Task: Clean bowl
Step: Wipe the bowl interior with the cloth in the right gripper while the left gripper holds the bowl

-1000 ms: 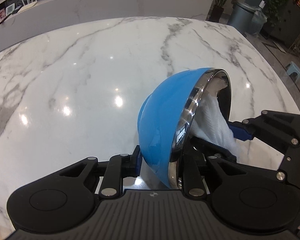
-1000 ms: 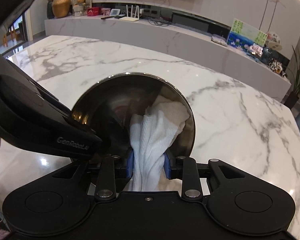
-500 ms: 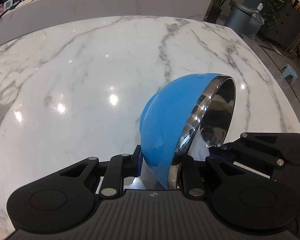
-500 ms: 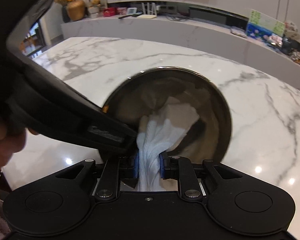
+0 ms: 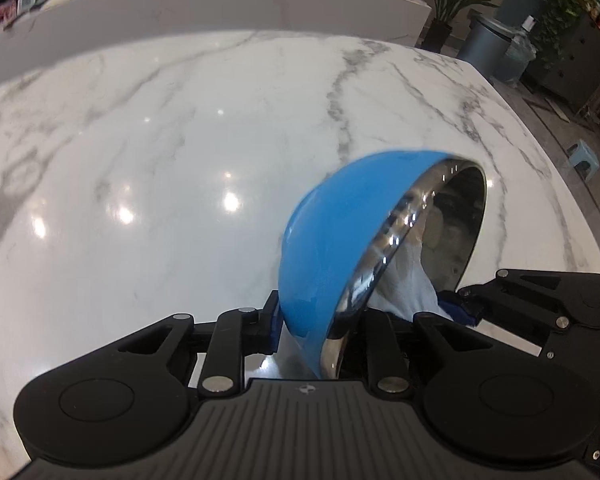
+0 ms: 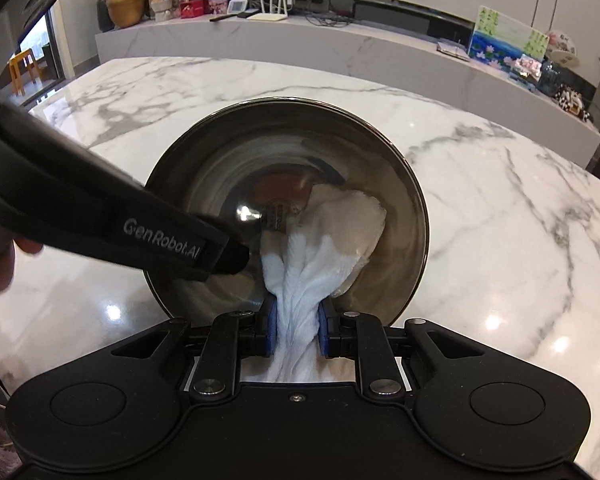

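The left hand-held gripper [image 5: 320,336] clamps the rim of the bowl [image 5: 332,248], tipped on edge above the worktop [image 5: 160,160]. The right hand-held gripper [image 6: 296,330], clenched on a cloth [image 6: 320,240], reaches level into the bowl's steel hollow.

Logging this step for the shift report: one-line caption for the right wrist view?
Right gripper presses a white cloth inside the tilted steel bowl, held by the left gripper.
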The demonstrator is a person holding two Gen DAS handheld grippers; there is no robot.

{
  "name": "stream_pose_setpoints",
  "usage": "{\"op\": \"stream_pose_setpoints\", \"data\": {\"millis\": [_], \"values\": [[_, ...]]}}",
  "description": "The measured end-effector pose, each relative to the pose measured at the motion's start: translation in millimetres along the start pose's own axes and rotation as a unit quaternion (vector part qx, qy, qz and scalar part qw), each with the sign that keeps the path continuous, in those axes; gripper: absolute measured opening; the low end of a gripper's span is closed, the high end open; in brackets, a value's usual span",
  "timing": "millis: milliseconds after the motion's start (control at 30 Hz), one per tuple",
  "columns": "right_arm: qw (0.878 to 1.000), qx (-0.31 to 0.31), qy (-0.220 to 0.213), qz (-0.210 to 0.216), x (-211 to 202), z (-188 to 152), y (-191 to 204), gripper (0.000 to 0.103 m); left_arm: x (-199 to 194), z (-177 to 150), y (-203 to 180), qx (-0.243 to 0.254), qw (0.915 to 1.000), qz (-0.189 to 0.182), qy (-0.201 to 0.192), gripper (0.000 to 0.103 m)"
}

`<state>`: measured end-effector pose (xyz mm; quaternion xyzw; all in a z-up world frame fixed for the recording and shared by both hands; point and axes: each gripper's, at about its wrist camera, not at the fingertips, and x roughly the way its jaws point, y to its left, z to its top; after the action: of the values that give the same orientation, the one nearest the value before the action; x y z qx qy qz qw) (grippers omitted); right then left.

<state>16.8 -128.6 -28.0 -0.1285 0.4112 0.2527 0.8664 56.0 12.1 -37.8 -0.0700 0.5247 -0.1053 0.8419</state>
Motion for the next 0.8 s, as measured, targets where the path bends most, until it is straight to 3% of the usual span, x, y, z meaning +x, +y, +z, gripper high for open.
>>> {"op": "stream_pose_setpoints", "data": {"millis": [267, 567, 600, 700, 800], "values": [[1.000, -0.003, -0.002, 0.002, 0, -3, -2, 0.018, -3, -7, 10, -0.032, 0.9989, -0.035, -0.008, 0.018], [0.999, -0.021, -0.029, -0.010, -16, 1, 1, 0.020, -6, 2, 14, -0.037, 0.9992, -0.018, -0.001, 0.014], [0.999, -0.025, -0.034, -0.013, -17, 2, 2, 0.021, -7, 3, 14, -0.036, 0.9992, -0.015, -0.001, 0.014], [0.997, -0.039, -0.052, -0.029, -21, 3, 5, 0.038, -8, 4, 12, -0.029, 0.9996, -0.006, -0.002, 0.014], [0.994, -0.071, -0.069, -0.041, -25, 2, 13, 0.042, -10, 6, 10, -0.022, 0.9998, 0.004, -0.003, 0.014]]}}
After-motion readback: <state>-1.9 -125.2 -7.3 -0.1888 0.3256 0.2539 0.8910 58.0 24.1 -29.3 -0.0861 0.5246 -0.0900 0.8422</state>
